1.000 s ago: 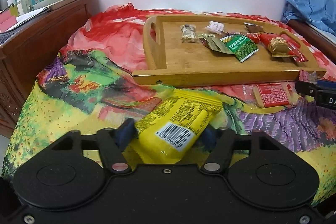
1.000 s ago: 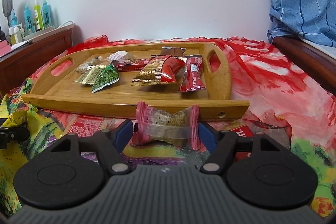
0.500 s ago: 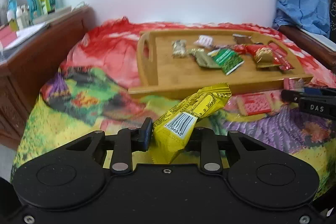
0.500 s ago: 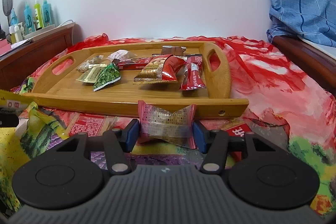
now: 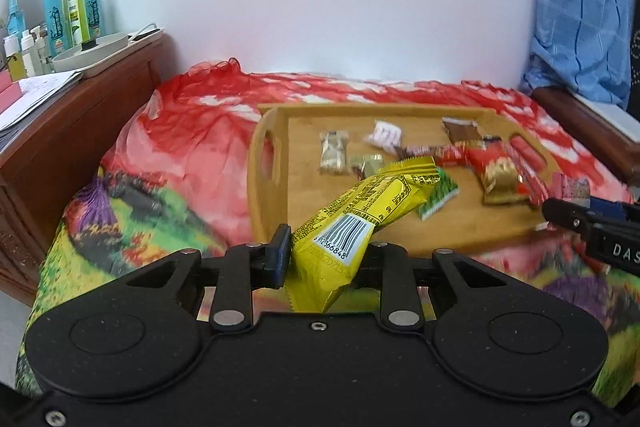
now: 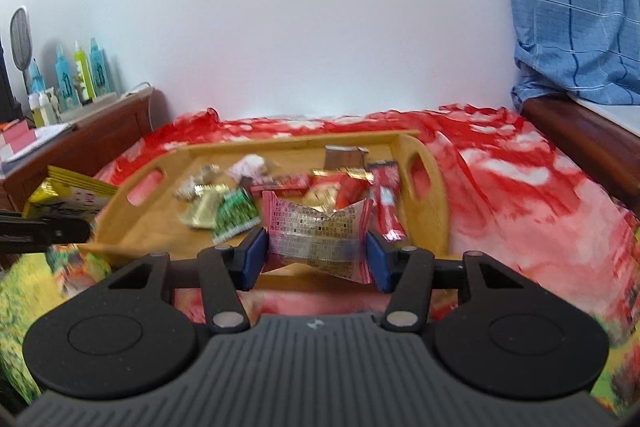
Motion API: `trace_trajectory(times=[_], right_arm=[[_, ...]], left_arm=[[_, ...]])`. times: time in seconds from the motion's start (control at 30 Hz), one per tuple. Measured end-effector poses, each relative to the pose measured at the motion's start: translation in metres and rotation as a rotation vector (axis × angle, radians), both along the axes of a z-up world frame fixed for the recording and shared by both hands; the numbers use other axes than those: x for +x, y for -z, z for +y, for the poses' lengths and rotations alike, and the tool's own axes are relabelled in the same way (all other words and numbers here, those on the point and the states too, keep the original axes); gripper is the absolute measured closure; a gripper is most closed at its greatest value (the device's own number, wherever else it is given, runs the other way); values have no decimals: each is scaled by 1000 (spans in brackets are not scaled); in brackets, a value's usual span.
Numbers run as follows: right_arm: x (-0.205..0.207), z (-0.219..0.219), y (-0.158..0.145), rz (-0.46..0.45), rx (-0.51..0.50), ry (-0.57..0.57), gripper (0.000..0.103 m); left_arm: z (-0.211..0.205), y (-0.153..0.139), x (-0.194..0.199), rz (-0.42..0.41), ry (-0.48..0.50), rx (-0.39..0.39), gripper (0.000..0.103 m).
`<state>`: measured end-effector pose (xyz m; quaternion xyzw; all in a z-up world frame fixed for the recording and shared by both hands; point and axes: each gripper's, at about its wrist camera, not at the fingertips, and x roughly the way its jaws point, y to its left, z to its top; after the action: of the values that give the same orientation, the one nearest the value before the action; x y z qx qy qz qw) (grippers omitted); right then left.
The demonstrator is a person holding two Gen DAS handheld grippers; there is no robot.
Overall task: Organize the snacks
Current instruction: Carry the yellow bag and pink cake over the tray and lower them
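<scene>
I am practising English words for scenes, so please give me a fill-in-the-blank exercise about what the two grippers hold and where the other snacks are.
1. The left gripper is shut on a ____ snack packet with a barcode.
2. The right gripper is shut on a ____ wrapped snack.
3. Several snacks lie in the wooden ____.
4. The spray bottles stand on the ____ side of the left wrist view.

Missing words: yellow; pink; tray; left

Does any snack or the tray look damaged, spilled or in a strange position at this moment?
Nothing looks torn or spilled. The yellow packet is squeezed and creased in the left gripper, sticking up at a slant. The pink wrapper sits crosswise in the right gripper. Snacks lie loosely, unsorted, on the tray.
</scene>
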<state>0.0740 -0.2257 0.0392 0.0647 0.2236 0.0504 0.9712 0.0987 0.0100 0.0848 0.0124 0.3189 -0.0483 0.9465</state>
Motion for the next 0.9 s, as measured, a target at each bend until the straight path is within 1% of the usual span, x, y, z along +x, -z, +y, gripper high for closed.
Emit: trace_trajectory(times=[0.1, 0.2, 0.33, 0.47, 0.7, 0.9], right_arm=[[13, 7, -6, 4, -1, -22, 46], [27, 19, -5, 28, -9, -50, 46], [44, 36, -1, 68, -27, -62, 46], [60, 42, 4, 115, -28, -57, 46], [77, 45, 11, 149, -37, -52, 45], [88, 46, 15, 166, -38, -42, 45]], left_arm=[[-2, -2, 16, -4, -5, -22, 78], [-6, 1, 32, 5, -21, -15, 78], [-9, 10, 56, 44, -52, -8, 78], [-11, 22, 75, 74, -77, 6, 78], [-18, 36, 97, 85, -87, 46, 78], [-20, 42, 110, 88, -97, 38, 78]])
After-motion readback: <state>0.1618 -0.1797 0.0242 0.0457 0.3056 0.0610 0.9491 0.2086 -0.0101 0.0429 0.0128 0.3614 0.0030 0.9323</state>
